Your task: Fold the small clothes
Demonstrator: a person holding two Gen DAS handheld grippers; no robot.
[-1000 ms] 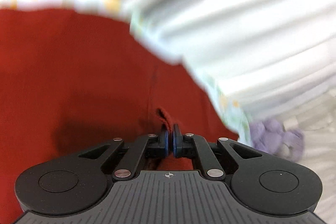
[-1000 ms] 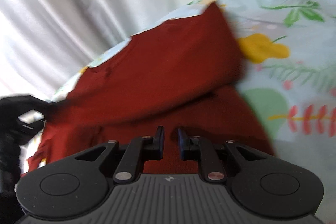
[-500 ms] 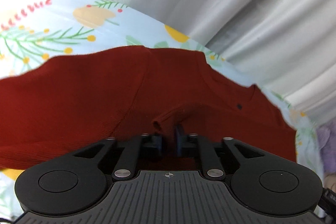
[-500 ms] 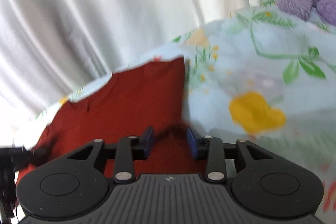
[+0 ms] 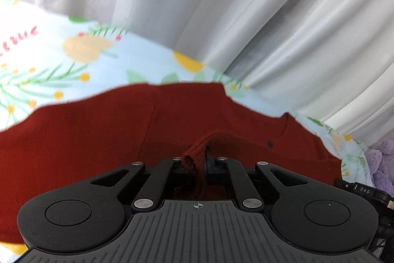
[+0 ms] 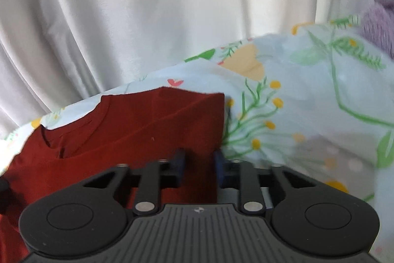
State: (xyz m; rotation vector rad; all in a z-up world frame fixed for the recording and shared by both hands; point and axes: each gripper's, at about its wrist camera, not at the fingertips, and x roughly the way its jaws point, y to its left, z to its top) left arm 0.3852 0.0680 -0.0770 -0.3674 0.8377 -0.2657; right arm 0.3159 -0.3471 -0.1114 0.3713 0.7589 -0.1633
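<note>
A dark red knit shirt lies flat on a floral bedsheet, with a small dark button at its right. My left gripper is shut on a rolled ribbed edge of the shirt that stands up between the fingers. In the right wrist view the red shirt shows its round neckline at the left and a straight folded edge at the right. My right gripper stands open over that right edge, with nothing pinched between its fingers.
White curtain hangs right behind the bed, also filling the top of the right wrist view as curtain. A purple plush toy sits at the far right, seen too as plush toy. Bare floral sheet spreads to the right of the shirt.
The right gripper opened wider and let the folded-over red layer lie flat. The left gripper loosened for a moment, then closed again on the ribbed edge; both views pulled back.
</note>
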